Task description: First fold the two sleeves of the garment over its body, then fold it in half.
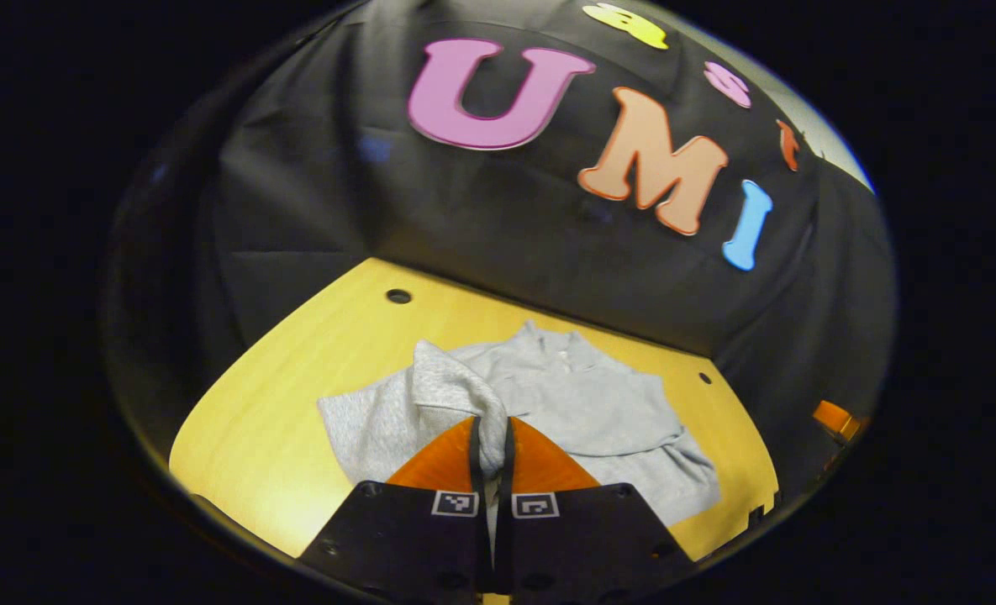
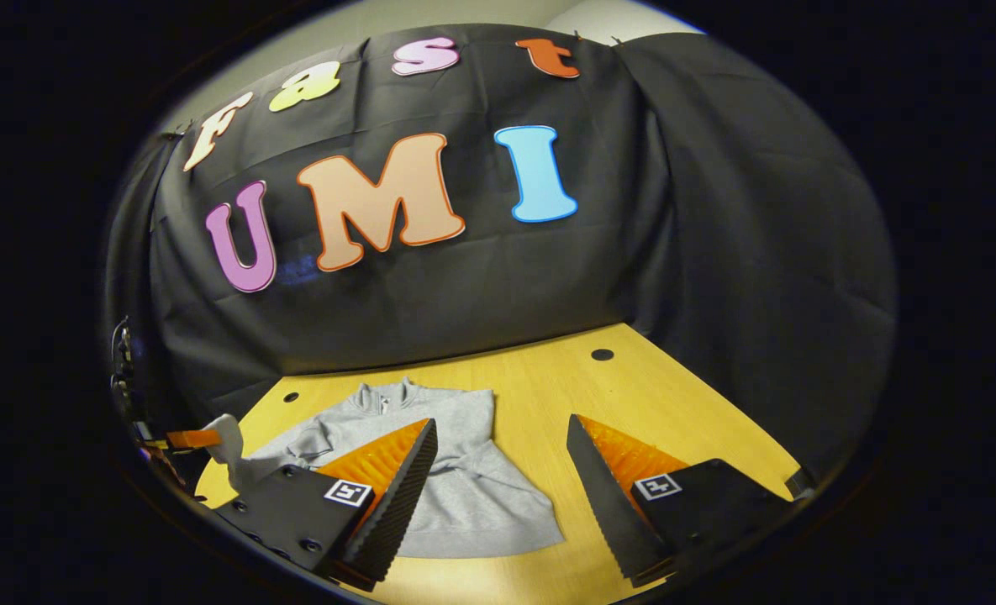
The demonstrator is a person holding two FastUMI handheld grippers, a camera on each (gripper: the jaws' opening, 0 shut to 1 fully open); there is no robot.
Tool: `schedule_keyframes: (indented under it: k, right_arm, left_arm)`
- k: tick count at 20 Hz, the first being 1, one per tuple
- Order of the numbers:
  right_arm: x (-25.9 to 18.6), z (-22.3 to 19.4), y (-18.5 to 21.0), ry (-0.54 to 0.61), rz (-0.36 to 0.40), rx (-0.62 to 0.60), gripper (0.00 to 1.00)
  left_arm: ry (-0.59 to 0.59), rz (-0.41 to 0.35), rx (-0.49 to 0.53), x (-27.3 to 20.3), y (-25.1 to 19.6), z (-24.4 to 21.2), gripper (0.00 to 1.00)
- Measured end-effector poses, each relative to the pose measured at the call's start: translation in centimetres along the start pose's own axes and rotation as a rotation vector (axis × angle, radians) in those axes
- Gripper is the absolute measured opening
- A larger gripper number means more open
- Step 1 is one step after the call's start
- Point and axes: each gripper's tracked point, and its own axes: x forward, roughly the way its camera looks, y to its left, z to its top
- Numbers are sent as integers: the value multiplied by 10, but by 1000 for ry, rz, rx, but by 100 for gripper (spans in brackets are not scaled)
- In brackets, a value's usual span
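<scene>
On a yellow wooden table [image 1: 296, 395] inside a booth walled with black cloth [image 1: 481, 227], a light grey sweatshirt [image 1: 582, 412] lies spread out, its collar pointing toward the back wall.

In the left gripper view, the left gripper [image 1: 491, 445] sits low in the foreground with its two fingers pressed close together, pinching a fold of the sweatshirt's sleeve [image 1: 455, 386] between them. The sleeve is lifted off the table and drawn up over the garment's body, rising to a small peak just above the fingertips. The rest of the sweatshirt lies flat behind and to the right.

In the right gripper view, the right gripper [image 2: 502, 437] hovers above the table with its jaws spread wide and nothing between them. One finger overlaps the near part of the sweatshirt [image 2: 472, 487] in the picture; the other is over bare wood. Whether either touches anything cannot be told. At the far left edge of this view, the other gripper shows small, with grey fabric held at its tip.
</scene>
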Motion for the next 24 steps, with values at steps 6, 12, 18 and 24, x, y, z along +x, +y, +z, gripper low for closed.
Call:
schedule_keyframes:
  k: [6, 12, 18, 24]
  right_arm:
    - [-15, -13, -25, 22, -47, 53, 92]
    - [-19, -18, -28, 41, -49, 63, 93]
    - [-14, -23, -32, 67, -28, 89, 93]
    - [-6, -31, -45, 110, -25, 95, 97]
  left_arm:
    - [-13, -229, 92, 46, -128, 21, 0]
    - [-26, -396, 138, 82, -249, 30, 0]
    - [-14, -465, 182, 127, -324, 18, 0]
    - [53, -438, 155, 188, -343, -17, 0]
